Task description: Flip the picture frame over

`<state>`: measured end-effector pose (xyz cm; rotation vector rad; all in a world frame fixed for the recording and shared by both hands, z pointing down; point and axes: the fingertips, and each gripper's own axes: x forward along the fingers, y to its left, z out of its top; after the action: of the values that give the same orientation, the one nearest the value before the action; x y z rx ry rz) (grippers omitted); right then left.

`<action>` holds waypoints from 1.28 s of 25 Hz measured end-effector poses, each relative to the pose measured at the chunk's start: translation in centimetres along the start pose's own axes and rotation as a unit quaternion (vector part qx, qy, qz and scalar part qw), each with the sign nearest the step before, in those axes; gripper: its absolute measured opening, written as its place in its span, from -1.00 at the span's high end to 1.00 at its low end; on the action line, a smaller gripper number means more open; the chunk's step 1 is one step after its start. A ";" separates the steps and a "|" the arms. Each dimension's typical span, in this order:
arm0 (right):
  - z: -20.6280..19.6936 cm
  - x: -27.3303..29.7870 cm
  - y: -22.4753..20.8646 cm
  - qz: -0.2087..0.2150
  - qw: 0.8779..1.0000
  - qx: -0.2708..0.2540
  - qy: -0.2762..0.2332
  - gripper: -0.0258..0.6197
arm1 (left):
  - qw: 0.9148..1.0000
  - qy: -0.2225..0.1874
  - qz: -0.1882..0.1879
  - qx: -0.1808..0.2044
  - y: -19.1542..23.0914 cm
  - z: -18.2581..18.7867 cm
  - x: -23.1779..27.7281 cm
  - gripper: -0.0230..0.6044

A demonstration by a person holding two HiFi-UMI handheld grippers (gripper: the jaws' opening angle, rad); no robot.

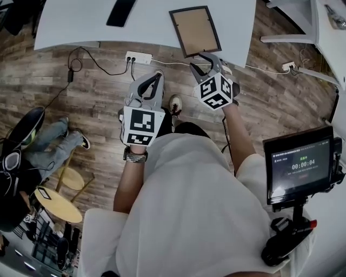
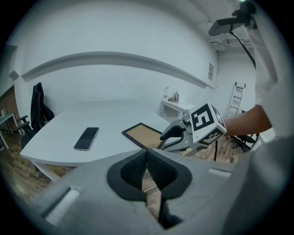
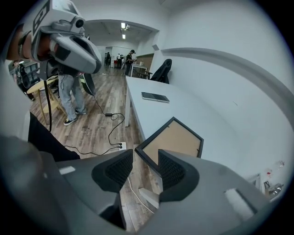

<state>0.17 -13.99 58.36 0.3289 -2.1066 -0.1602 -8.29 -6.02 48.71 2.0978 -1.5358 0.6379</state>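
Observation:
The picture frame [image 1: 194, 31] lies on the white table [image 1: 75, 21] with its brown backing up inside a black border, and its near corner reaches the table's edge. My right gripper [image 1: 207, 58] hovers just in front of that near edge, open. In the right gripper view the frame's corner [image 3: 172, 137] shows beyond the gap between the pads [image 3: 172, 170], which hold nothing. My left gripper [image 1: 157, 74] hangs over the floor, left of the frame and short of the table, with its jaws shut and empty. The left gripper view shows the frame [image 2: 144, 135] next to the right gripper [image 2: 177, 137].
A black phone [image 1: 120, 12] lies on the table left of the frame. A power strip [image 1: 138, 57] with cables sits on the wood floor under the table's edge. A seated person [image 1: 54, 140] and stools [image 1: 59, 205] are at left. A screen on a stand [image 1: 300, 162] is at right.

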 end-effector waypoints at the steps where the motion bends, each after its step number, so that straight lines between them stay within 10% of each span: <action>1: 0.1 0.2 0.1 0.002 1.000 0.000 0.000 0.37 | 1.000 0.004 -0.002 -0.002 -0.1 -0.2 0.2 0.91; 13: -1.4 3.3 1.4 -0.014 0.994 -0.101 0.041 0.37 | 0.999 0.044 -0.013 -0.013 0.6 -2.7 1.3 0.91; 19: -1.9 7.1 0.6 -0.055 0.972 -0.219 0.067 0.36 | 0.998 0.063 -0.012 -0.028 2.7 -4.3 3.1 0.91; 32: -0.4 5.9 1.1 -0.067 0.964 -0.247 0.066 0.54 | 0.998 0.050 -0.004 -0.029 3.6 -3.8 2.2 0.91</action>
<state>-2.63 -14.67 63.64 0.1741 -1.8382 -0.7105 -11.47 -6.32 53.37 1.9978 -1.4725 0.6758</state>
